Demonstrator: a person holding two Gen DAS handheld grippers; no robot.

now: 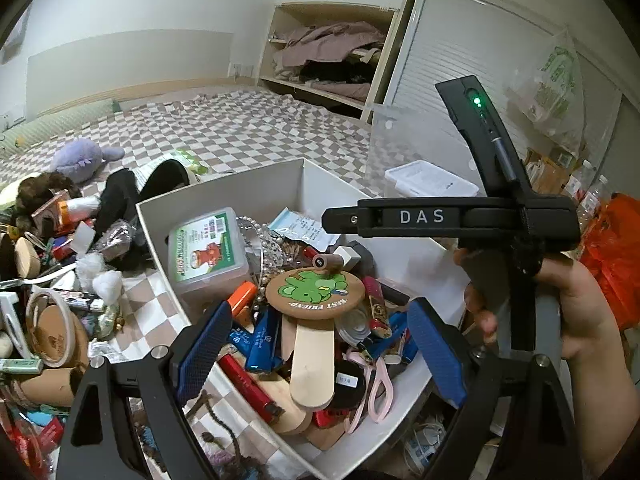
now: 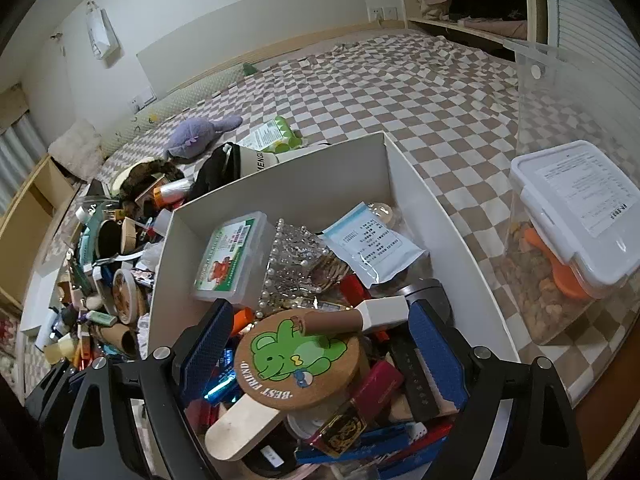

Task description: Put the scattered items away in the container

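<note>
I see the white box [image 2: 404,168] on the checked bedspread [image 2: 400,92], already heaped: a clear case with a green label [image 2: 230,258], a string of pearls [image 2: 294,252], a sealed paper packet [image 2: 374,244], and on top a round cork coaster [image 2: 296,356] with a green bear and a wooden stick [image 2: 240,428] under it. More loose items [image 1: 52,300] lie piled on the bedspread left of the box. A clear tub with a white lid [image 2: 576,216] stands to its right.

My left gripper [image 1: 320,354] hangs over the box, jaws spread wide, holding nothing. My right gripper [image 2: 320,354] also points down into the box, wide open and empty; my hand [image 1: 568,312] grips its handle.
</note>
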